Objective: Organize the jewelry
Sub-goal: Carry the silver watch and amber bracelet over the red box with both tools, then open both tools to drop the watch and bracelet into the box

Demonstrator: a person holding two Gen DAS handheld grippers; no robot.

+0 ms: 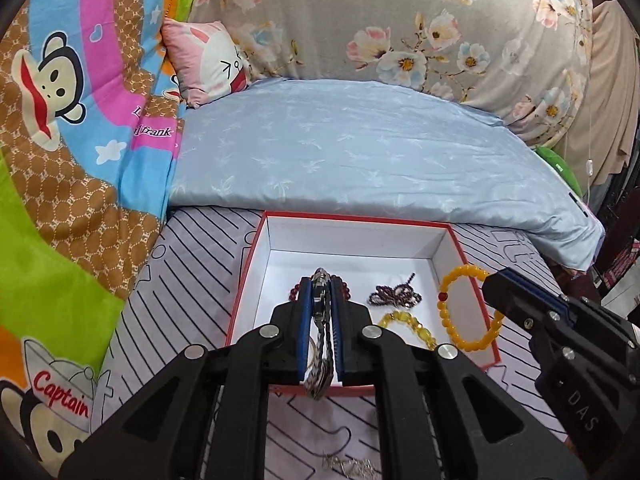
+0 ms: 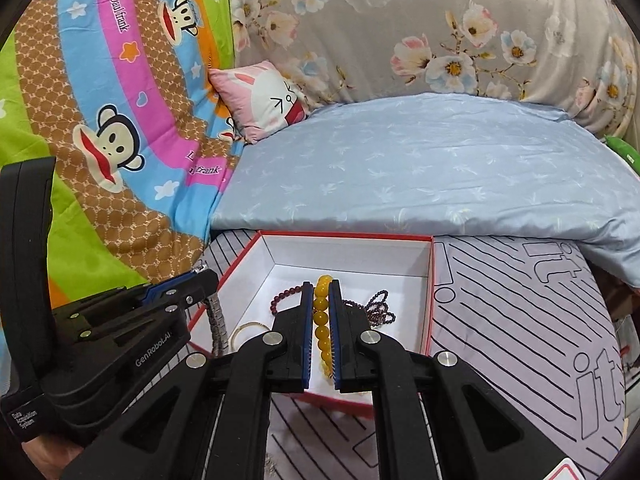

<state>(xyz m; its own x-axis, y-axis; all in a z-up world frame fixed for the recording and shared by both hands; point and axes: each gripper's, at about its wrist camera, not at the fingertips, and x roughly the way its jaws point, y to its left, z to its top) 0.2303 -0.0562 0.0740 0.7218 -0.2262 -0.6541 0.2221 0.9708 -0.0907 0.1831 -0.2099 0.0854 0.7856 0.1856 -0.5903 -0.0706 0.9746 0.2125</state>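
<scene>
Both tools (image 1: 320,280) above red-rimmed box (image 1: 356,220)

**Open box, crowded on the near side**

Open from above: red-rimmed box (image 1: 440,226), no lid, far half of its white floor bare. Nearer half taken up by a dark purple bead strand (image 1: 394,294), a red bead bracelet (image 2: 286,296) and clear yellow beads (image 1: 406,322). Hemmed in behind by the blue quilt (image 1: 360,152), on the left by the cartoon blanket (image 1: 80,160). Free striped sheet (image 2: 520,320) right of the box.
</scene>
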